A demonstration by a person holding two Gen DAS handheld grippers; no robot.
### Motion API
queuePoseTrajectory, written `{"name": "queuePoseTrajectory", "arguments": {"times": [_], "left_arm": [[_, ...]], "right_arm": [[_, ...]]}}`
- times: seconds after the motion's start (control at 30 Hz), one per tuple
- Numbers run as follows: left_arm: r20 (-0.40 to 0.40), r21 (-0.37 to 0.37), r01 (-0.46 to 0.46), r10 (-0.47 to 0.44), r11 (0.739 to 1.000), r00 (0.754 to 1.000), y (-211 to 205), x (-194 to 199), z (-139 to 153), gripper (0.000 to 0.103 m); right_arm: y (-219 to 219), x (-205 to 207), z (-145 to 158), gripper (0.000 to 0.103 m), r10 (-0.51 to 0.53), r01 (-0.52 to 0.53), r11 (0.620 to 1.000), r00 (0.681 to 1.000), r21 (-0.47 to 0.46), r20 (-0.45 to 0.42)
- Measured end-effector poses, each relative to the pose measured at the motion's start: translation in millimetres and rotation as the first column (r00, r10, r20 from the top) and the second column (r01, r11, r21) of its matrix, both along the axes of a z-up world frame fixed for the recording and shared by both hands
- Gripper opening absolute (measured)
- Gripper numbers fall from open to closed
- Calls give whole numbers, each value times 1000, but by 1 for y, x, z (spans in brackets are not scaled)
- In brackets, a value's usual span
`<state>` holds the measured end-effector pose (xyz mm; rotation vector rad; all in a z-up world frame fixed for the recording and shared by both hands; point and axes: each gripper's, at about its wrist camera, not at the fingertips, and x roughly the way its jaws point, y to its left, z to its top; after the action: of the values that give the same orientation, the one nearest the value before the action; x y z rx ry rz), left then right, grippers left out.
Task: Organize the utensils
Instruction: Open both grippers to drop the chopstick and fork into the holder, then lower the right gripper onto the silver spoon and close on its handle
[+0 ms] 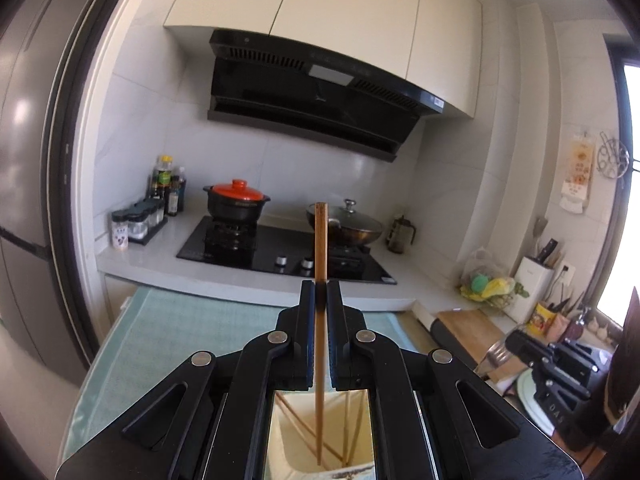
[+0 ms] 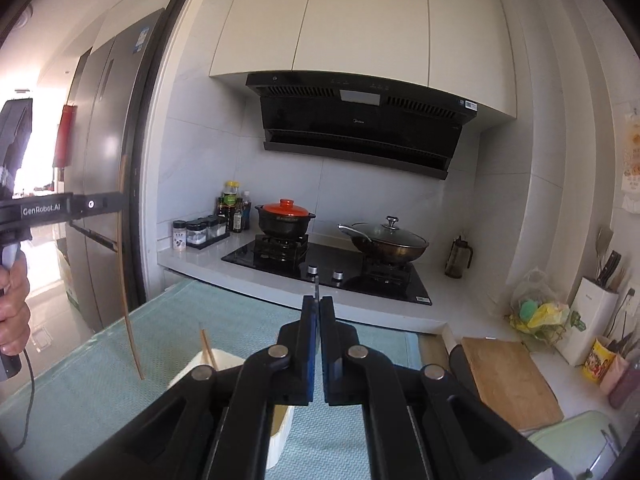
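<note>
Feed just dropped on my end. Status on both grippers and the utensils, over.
Left gripper shut on chopstick, upright above white holder. Right gripper shut on fork. Nothing blocking.

Wooden chopstick [image 1: 321, 240] upright, above cream holder [image 2: 208, 364] w/ more chopsticks [image 1: 296, 420]; fork [image 1: 498, 354] raised.

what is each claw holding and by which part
Left claw grips a chopstick around mid-length. Right claw grips a fork near its handle end.

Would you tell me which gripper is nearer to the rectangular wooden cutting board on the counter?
Right. The right gripper is just left of the wooden cutting board; the left gripper is farther left, toward the grey refrigerator.
</note>
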<state>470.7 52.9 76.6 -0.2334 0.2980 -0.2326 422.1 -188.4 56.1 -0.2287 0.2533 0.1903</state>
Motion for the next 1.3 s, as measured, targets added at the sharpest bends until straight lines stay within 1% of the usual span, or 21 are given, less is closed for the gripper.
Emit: {"name": "queuePoseTrajectory", "arguments": {"times": [0.1,0.17,0.23,0.37,0.43,0.53,0.57,0.6,0.63,0.67,0.7,0.77,0.87,0.9,0.97,1.03,1.07,1.13,1.2,1.3], "left_arm": [[-54,1,-11,11,1000,998,-11,27,-26,3],[-92,9,-13,14,1000,996,-18,41,-46,3],[-133,19,-10,12,1000,991,-26,53,-65,3],[-211,37,-6,13,999,977,-36,67,-100,3],[-244,49,4,8,999,970,-41,72,-114,3],[-294,75,11,11,997,956,-46,80,-129,4],[-318,77,10,15,997,948,-46,83,-133,4],[-339,73,9,16,997,941,-45,86,-136,10],[-357,61,14,9,998,934,-43,86,-138,18],[-368,48,11,7,999,930,-39,84,-138,41],[-361,35,2,11,999,932,-34,79,-135,61],[-320,22,-13,20,1000,947,-20,59,-122,72],[-292,30,-7,15,1000,956,2,25,-100,79],[-285,36,-5,15,999,958,10,10,-93,85],[-277,61,-4,20,998,961,25,-24,-82,92],[-282,101,5,24,995,959,37,-59,-79,95],[-293,122,10,27,992,956,43,-76,-82,96],[-328,156,11,41,988,944,52,-108,-94,97],[-362,166,8,54,986,931,60,-140,-113,97],[-410,160,-15,81,987,909,65,-183,-153,97]], "right_arm": [[11,37,-21,2,24,-28,999,996,-41,-85],[17,54,-38,2,38,-47,997,991,-65,-132],[22,71,-56,2,52,-70,994,979,-87,-195],[24,99,-90,2,66,-93,993,944,-69,-322],[24,110,-103,2,70,-98,994,925,-54,-374],[20,122,-114,3,80,-91,996,897,-6,-434],[18,125,-116,5,72,-79,997,894,3,-442],[15,128,-117,10,65,-66,998,892,12,-447],[12,130,-116,26,63,-55,998,891,30,-449],[8,130,-112,47,65,-44,997,894,57,-443],[3,127,-107,54,64,-31,996,901,84,-429],[-6,116,-89,55,61,-17,993,917,114,-394],[-19,82,-54,55,36,3,992,952,126,-305],[-23,69,-42,55,31,4,992,960,126,-277],[-33,35,-24,56,30,-1,991,974,132,-224],[-41,1,-15,58,31,-6,992,981,129,-191],[-44,-14,-13,60,26,-5,993,983,121,-180],[-48,-47,-17,60,21,-5,996,984,92,-175],[-50,-77,-29,60,7,4,998,984,60,-179],[-48,-119,-61,60,-27,32,999,980,23,-199]]}}
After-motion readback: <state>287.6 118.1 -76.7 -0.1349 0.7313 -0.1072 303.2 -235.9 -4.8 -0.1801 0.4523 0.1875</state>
